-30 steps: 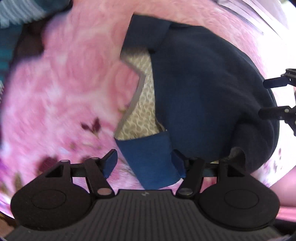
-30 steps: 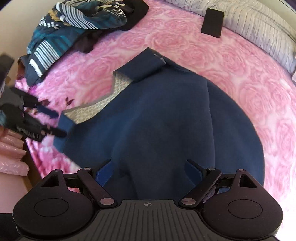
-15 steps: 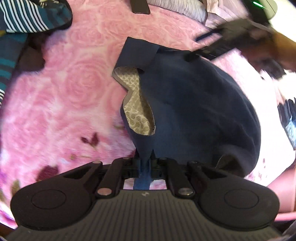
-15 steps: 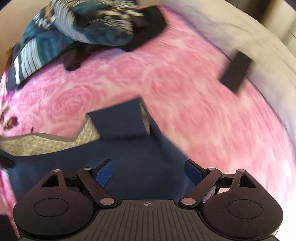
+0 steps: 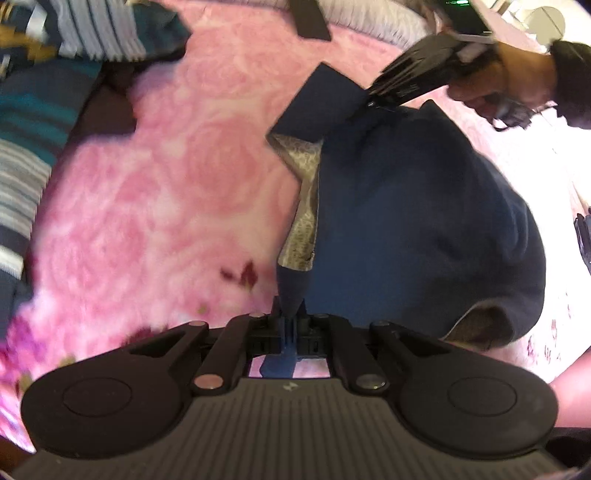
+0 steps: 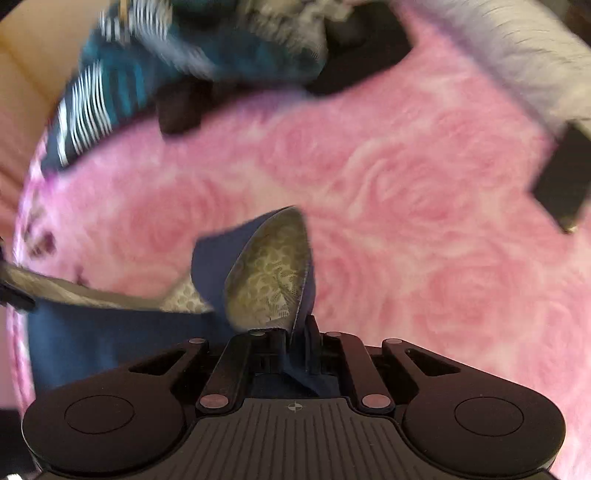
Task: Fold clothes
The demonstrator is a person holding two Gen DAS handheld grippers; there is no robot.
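A navy blue garment [image 5: 406, 221] with a beige lace lining [image 5: 304, 221] lies on a pink rose-patterned blanket [image 5: 177, 192]. My left gripper [image 5: 291, 317] is shut on its near corner. My right gripper [image 6: 299, 336] is shut on the far corner, where the navy fabric [image 6: 110, 339] curls over and shows the lace inside [image 6: 269, 277]. In the left wrist view the right gripper [image 5: 373, 98] pinches that far corner. The edge with the lining runs stretched between the two grippers.
A heap of striped teal and navy clothes [image 5: 55, 92] lies at the far left, also in the right wrist view [image 6: 166, 59]. A black flat object [image 6: 565, 184] lies on the blanket near a grey striped cover [image 6: 517, 48]. It also shows in the left wrist view [image 5: 308, 18].
Both grippers were open one second ago. The left closed on the near corner first. The right swung over to the far corner and is now shut on it, lifting it.
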